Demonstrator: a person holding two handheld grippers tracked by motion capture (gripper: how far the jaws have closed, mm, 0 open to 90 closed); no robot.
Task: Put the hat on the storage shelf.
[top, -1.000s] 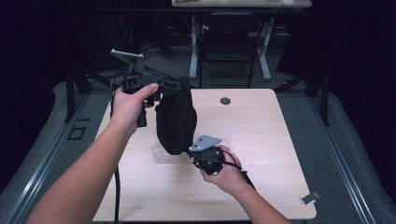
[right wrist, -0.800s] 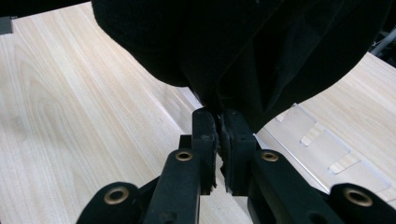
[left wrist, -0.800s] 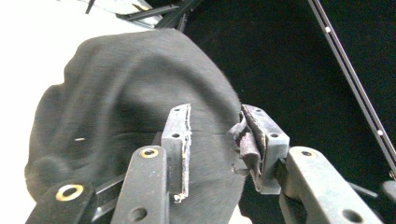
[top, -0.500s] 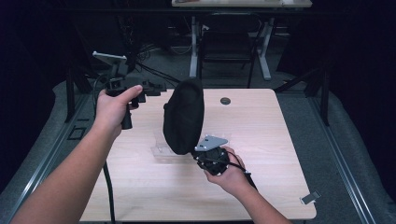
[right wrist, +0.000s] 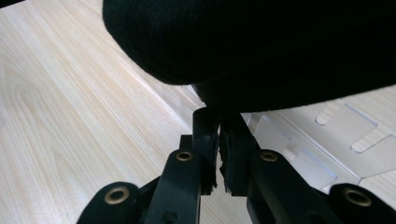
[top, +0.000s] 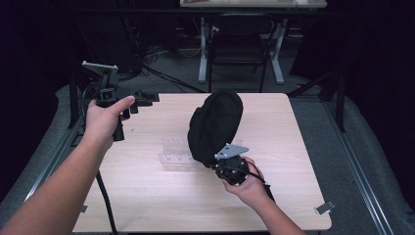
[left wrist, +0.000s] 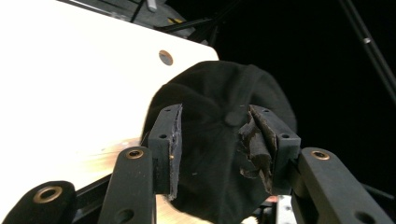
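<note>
Black knit fabric cap, frame centre: soft, light, floppy. Right gripper pinches its lower edge; left gripper, upper left, jaws just spread, empty. Best hold: opposite hem.

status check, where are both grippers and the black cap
Right gripper shut on black cap, held up over table. Left gripper jaws just opening, empty, clear of cap. Clear plastic tray lies beneath.
</note>
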